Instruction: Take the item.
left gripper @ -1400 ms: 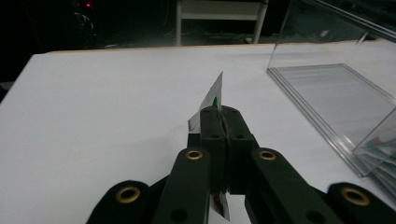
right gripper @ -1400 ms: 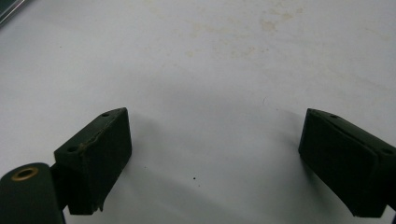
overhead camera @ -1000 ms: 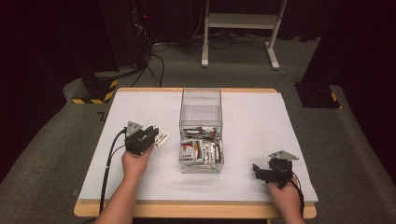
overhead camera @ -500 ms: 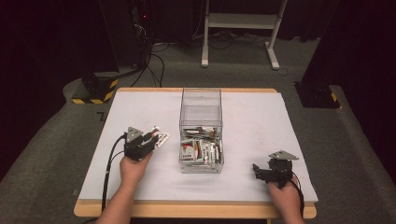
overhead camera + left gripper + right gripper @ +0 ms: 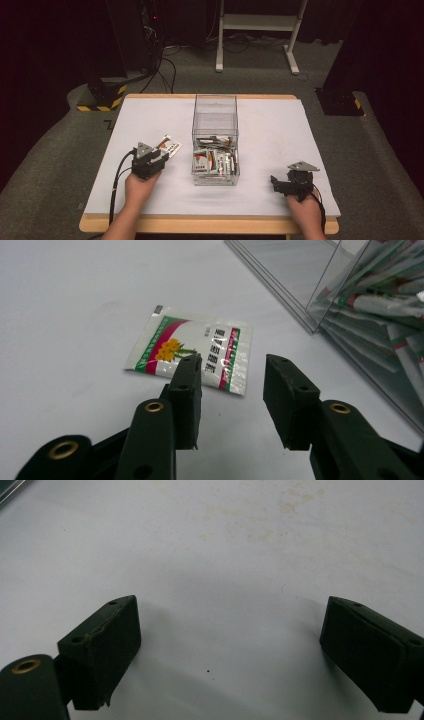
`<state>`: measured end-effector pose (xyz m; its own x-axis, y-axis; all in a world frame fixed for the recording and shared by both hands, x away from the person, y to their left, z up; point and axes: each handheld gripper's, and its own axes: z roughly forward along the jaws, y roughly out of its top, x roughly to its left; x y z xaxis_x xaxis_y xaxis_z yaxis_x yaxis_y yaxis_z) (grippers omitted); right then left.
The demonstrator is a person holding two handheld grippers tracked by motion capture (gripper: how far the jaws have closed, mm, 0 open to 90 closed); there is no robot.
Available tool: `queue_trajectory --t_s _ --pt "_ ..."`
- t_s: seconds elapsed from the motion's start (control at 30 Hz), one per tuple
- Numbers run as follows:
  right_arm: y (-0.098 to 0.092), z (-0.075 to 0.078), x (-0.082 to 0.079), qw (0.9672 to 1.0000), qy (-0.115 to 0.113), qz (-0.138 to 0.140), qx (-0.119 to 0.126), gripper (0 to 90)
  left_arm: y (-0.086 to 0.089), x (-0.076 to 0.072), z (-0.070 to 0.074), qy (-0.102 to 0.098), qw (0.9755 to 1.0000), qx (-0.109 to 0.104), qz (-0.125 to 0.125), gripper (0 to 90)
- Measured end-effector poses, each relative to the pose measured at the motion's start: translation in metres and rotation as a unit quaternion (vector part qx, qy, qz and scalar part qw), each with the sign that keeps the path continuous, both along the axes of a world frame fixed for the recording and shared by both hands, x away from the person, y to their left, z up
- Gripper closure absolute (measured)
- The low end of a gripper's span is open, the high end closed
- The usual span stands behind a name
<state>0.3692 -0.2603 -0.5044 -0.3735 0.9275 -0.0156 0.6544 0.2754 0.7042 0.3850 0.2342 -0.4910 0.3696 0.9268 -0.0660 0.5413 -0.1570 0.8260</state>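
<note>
We found the right gripper point(image 5: 280, 185) parked near the table point(image 5: 280, 120) edge, jaws wide apart and empty; the left gripper point(image 5: 232, 375) stood over a sachet point(image 5: 192, 347) lying flat just left of the clear box point(image 5: 215, 145); its jaws had just been opening, nothing between them. We judged it should come down with the jaws astride the sachet's near edge before closing; the box already held many sachets.

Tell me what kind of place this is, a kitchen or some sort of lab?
Most likely a lab or test room, not a kitchen: a white-topped table stands on grey carpet among dark curtains, with cables trailing on the floor behind and a yellow-and-black striped base beside it.
</note>
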Motion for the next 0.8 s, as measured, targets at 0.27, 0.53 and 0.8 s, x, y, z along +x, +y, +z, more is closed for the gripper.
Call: queue_trajectory --t_s 0.27,0.53,0.8 --pt "0.000 0.000 0.000 1.0000 0.000 -0.001 0.000 9.2 0.005 -0.009 -0.001 0.013 0.9995 0.027 -0.007 55.8" --pt "0.000 0.000 0.000 1.0000 0.000 -0.001 0.000 9.2 0.018 -0.024 -0.006 0.026 0.9991 0.034 -0.007 53.2" --pt "0.000 0.000 0.000 1.0000 0.000 -0.001 0.000 9.2 0.041 -0.044 -0.008 0.030 0.9985 0.046 0.002 51.2"
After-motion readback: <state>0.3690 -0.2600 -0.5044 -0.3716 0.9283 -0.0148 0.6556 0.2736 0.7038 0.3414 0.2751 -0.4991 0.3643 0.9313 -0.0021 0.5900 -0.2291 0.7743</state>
